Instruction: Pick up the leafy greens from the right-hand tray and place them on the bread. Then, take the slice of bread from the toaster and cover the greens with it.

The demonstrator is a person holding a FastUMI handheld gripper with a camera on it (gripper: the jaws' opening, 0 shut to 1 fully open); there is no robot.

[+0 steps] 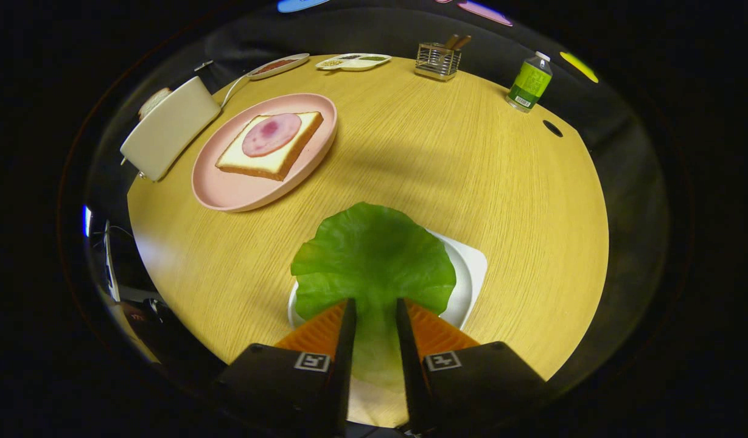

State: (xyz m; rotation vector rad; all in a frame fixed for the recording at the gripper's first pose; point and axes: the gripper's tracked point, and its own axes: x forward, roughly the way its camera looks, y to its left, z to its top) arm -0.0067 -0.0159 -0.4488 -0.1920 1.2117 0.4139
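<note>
A broad green lettuce leaf (374,255) has its pale stem between my fingers, and the gripper (375,304) is shut on it. The leaf fans out just ahead of the fingertips, over the white tray (469,274), and hides most of that tray. Far beyond, to the left, a pink plate (227,194) carries a slice of bread (276,161) topped with a round slice of ham (271,134). Left of the plate stands a white toaster (170,128) with a second bread slice (153,101) poking out of its slot.
The round wooden table (447,164) has bare room between the tray and the plate. Along its far edge sit two small dishes (279,66) (353,61), a wire holder (437,61) and a green bottle (530,82). A small hole (552,128) lies near the bottle.
</note>
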